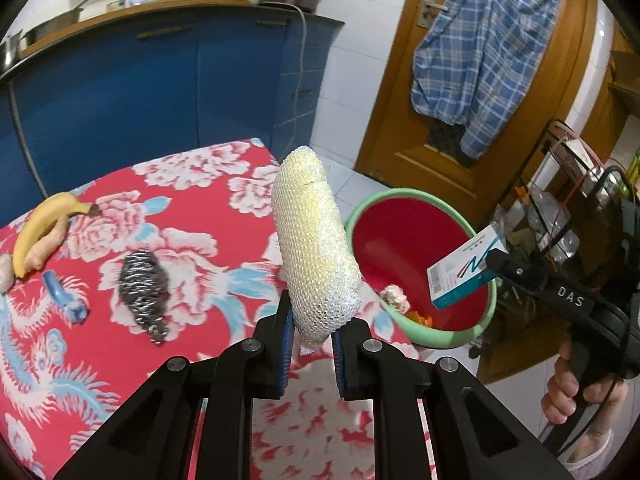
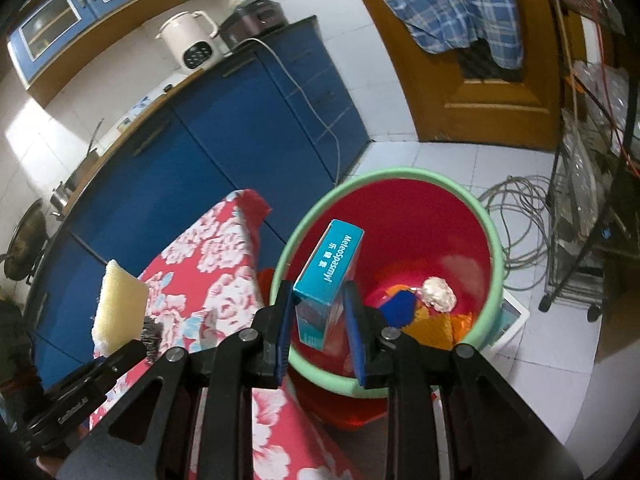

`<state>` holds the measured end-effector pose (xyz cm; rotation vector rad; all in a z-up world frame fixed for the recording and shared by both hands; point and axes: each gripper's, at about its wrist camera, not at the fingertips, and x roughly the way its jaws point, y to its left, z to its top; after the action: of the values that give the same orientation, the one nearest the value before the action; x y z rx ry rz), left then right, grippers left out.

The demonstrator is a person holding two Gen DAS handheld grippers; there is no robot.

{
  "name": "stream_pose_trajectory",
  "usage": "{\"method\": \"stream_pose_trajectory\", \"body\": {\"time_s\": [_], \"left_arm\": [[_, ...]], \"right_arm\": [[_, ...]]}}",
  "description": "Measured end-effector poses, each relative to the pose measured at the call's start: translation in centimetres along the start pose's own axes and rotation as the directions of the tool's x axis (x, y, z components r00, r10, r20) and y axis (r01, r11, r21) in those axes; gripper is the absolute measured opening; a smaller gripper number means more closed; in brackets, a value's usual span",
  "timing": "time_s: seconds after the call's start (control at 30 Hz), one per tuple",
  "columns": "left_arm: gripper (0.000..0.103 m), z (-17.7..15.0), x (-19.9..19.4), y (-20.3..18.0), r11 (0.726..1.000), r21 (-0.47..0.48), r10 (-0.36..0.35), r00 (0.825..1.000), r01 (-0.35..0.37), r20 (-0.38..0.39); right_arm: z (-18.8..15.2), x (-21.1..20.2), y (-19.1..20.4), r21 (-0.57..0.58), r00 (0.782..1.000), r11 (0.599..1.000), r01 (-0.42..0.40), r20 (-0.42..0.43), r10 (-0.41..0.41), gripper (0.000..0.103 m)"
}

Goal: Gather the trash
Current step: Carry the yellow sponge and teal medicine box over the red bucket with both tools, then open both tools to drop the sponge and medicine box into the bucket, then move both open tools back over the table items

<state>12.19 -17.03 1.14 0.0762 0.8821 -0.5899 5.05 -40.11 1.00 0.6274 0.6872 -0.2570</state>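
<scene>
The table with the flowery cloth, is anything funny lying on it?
Yes. A banana lies on the table beside a steel scrubber and a blue scrap. Food among the cleaning bits looks odd.

The right gripper (image 2: 316, 316) clamps a teal box (image 2: 326, 276) above the red bin (image 2: 400, 178).

Blue cabinets (image 2: 224, 136), wood door (image 1: 472, 80) w/ plaid shirt (image 1: 484, 48) – white tile floor (image 2: 420, 156).
</scene>
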Motion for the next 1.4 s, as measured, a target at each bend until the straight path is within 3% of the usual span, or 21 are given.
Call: {"method": "stream_pose_trajectory", "body": {"time_s": [0.8, 0.87, 1.0, 1.4], "left_arm": [[0.02, 0.4, 6.8, -8.6, 0.985, 0.163, -0.03, 0.992, 0.051, -0.127], [0.022, 0.4, 7.3, -9.2, 0.982, 0.182, -0.023, 0.991, 0.046, -0.128], [0.042, 0.3, 7.7, -9.8, 0.98, 0.195, -0.014, 0.992, 0.039, -0.129], [0.042, 0.1, 6.8, -9.2, 0.985, 0.169, -0.016, 0.992, 0.037, -0.128]], "right_arm": [[0.3, -1.5, -7.0, 0.125, 0.999, 0.991, 0.038, 0.018, -0.041, 0.031], [0.4, -1.5, -7.3, 0.131, 0.999, 0.991, 0.04, 0.018, -0.042, 0.031], [0.3, -1.5, -7.9, 0.141, 0.999, 0.989, 0.04, 0.016, -0.042, 0.031], [0.4, -1.9, -7.4, 0.132, 0.999, 0.991, 0.026, 0.017, -0.029, 0.037]]}}
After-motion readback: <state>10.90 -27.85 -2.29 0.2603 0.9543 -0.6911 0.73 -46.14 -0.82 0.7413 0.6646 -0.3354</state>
